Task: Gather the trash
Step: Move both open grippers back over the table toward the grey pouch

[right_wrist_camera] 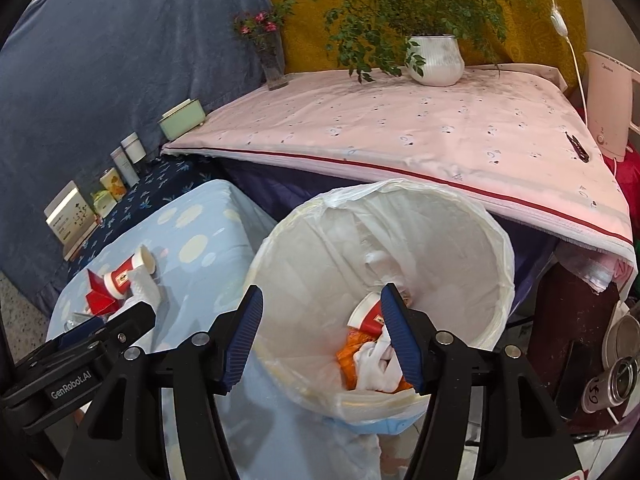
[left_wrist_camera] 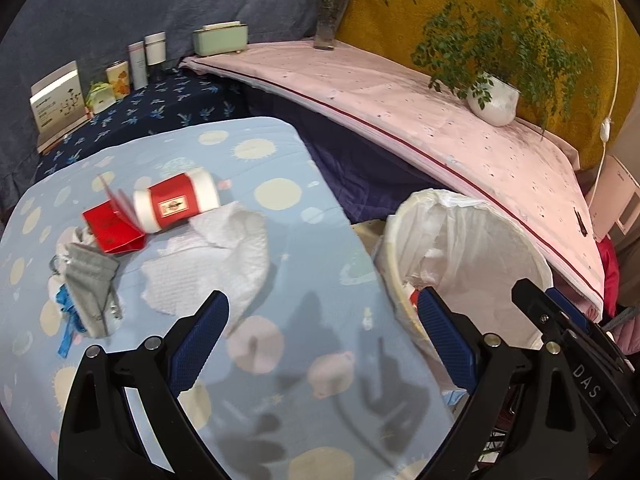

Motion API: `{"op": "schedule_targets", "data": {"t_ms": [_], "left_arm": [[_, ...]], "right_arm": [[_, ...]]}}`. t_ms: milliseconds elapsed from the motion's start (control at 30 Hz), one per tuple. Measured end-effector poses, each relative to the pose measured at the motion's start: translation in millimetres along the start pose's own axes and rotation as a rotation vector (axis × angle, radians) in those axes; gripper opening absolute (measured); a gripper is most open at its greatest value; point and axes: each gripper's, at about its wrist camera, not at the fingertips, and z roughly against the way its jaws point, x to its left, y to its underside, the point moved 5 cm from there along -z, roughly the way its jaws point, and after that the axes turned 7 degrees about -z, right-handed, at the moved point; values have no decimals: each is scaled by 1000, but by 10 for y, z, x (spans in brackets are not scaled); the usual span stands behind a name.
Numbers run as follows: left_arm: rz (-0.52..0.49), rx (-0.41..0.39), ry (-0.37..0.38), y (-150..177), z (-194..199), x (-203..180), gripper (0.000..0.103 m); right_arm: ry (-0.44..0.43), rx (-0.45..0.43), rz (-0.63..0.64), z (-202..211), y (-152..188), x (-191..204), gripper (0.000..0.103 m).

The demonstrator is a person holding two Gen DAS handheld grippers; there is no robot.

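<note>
Right gripper (right_wrist_camera: 322, 336) hangs over the bin (right_wrist_camera: 496, 240), jaws spread wide with nothing between the ribbed blue pads (right_wrist_camera: 244, 336); the left gripper (left_wrist_camera: 322, 346) is just as wide and empty above the blue cloth (left_wrist_camera: 280, 360), its right finger at the bin's rim. Going left to right on that dotted quilted cloth, the trash still out is a grey pouch (left_wrist_camera: 90, 280) over blue scraps, a folded red card (left_wrist_camera: 110, 230), a paper cup (left_wrist_camera: 176, 204) lying on its side with a red band, touching the card, and a crumpled, embossed paper towel (left_wrist_camera: 216, 256) just beside the cup and nearest the left pads. No object stands between the left gripper and the towel. Right of the cloth's edge stands the round bin, lined with a thin, wrinkled, translucent bag (right_wrist_camera: 420, 216) folded over the rim. Inside, at the bottom, lie another red-banded cup (right_wrist_camera: 366, 314), an orange wrapper (right_wrist_camera: 348, 356) and white crumpled paper (right_wrist_camera: 380, 360), partly hidden by the right pad. Behind, along a dark floral cloth, stand a card box (left_wrist_camera: 56, 100), small jars, two cylindrical bottles and a pale green box (left_wrist_camera: 220, 38). Further right, a pink speckled cloth (right_wrist_camera: 400, 132) with a red stripe covers a raised surface bearing a glass vase (right_wrist_camera: 272, 60) of pink flowers and a ribbed white pot (right_wrist_camera: 436, 60) with a leafy plant. At far right sit a white appliance (right_wrist_camera: 608, 100) and metal cans (right_wrist_camera: 616, 376).
</note>
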Motion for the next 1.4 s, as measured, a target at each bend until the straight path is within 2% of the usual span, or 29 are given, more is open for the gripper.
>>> {"op": "schedule_targets", "data": {"t_ms": [633,1133,1400], "left_arm": [[164,-22,-162,407,425,1187,91],[302,41,-235,822,533,2011,91],[292,37,-269,888,680,2370,91]], "right_arm": [[-98,57,138,80,456,894,61],[-167,123,249,17,865,1598,62],[-220,164,294,-84,1049,2061,62]]}}
